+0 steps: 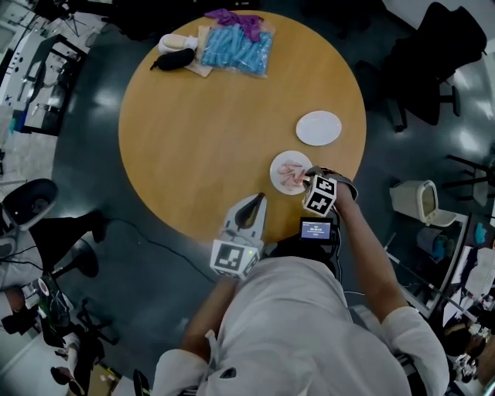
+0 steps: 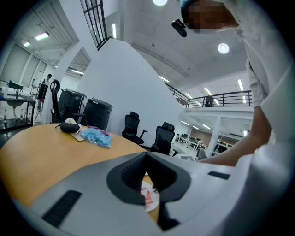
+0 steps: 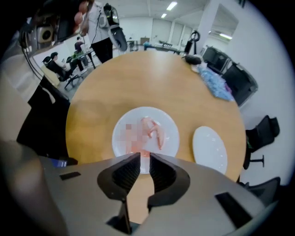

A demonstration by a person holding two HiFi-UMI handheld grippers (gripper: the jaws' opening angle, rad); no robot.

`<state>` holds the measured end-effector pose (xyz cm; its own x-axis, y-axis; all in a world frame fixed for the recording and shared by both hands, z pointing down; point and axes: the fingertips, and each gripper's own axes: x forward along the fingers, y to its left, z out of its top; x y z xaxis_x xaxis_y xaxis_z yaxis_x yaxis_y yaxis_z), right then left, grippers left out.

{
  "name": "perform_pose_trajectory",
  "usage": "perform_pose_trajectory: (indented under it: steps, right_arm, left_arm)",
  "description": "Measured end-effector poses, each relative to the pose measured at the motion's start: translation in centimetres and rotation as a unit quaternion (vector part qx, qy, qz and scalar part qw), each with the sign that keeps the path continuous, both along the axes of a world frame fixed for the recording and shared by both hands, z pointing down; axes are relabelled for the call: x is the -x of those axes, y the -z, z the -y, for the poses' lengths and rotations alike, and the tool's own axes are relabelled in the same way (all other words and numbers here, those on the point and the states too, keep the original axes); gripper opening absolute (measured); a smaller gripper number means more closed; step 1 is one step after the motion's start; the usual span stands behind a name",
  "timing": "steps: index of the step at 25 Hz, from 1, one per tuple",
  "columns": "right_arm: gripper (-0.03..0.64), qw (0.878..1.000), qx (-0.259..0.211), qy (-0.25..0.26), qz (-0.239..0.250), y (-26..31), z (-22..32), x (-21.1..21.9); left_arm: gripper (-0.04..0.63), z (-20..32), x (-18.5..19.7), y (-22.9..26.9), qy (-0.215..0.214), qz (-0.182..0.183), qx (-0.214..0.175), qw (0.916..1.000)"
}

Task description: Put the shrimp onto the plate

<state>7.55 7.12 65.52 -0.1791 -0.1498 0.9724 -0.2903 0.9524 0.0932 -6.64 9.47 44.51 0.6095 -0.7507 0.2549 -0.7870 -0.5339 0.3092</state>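
Note:
Several pink shrimp (image 1: 291, 175) (image 3: 155, 131) lie on a small white plate (image 1: 276, 164) (image 3: 120, 133) near the round wooden table's near right edge. My right gripper (image 1: 308, 177) (image 3: 144, 157) points steeply down over that plate's near rim. Its jaws stand a narrow gap apart with nothing pressed between them. A second white plate (image 1: 319, 128) (image 3: 209, 150) lies bare just beyond. My left gripper (image 1: 259, 199) (image 2: 146, 156) hovers at the table's near edge, roughly level, with its tips together and nothing in them. The shrimp plate (image 2: 152, 198) shows through its jaws.
At the table's far side lie a blue bag (image 1: 236, 51) (image 2: 97, 136), a purple cloth (image 1: 237, 21) and a black item (image 1: 172, 59) (image 2: 70, 128). Office chairs (image 1: 431, 62) and a bin (image 1: 420, 199) stand right of the table.

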Motion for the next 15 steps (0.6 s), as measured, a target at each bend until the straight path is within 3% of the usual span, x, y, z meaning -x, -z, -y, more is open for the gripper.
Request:
perform_pose_trajectory:
  steps: [2, 4, 8, 12, 14, 15]
  right_arm:
    - [0.049, 0.994, -0.052, -0.056, 0.076, 4.0, 1.7, 0.2]
    - [0.034, 0.968, -0.117, -0.122, 0.184, 10.0, 3.5, 0.5]
    - [0.028, 0.879, -0.249, -0.194, 0.358, 22.2, 4.2, -0.3]
    - [0.028, 0.792, -0.377, -0.206, 0.433, 31.0, 2.0, -2.3]
    - [0.028, 0.762, -0.406, -0.219, 0.455, 32.6, 1.1, -3.6]
    - [0.028, 0.753, -0.407, -0.230, 0.463, 32.4, 0.8, -4.0]
  left_arm:
    - [0.008, 0.3, -0.1, 0.7, 0.001, 0.005, -0.006, 1.0000]
    - [0.008, 0.9, -0.2, 1.7, 0.001, 0.006, -0.016, 0.9998]
    - [0.008, 1.7, -0.8, 4.0, -0.002, 0.012, -0.040, 0.9991]
    - [0.008, 1.6, -1.3, 7.4, 0.002, 0.023, -0.081, 0.9965]
    - [0.008, 1.5, -1.7, 9.0, 0.013, 0.026, -0.101, 0.9944]
    - [0.008, 1.5, -2.0, 9.3, 0.017, 0.029, -0.105, 0.9938]
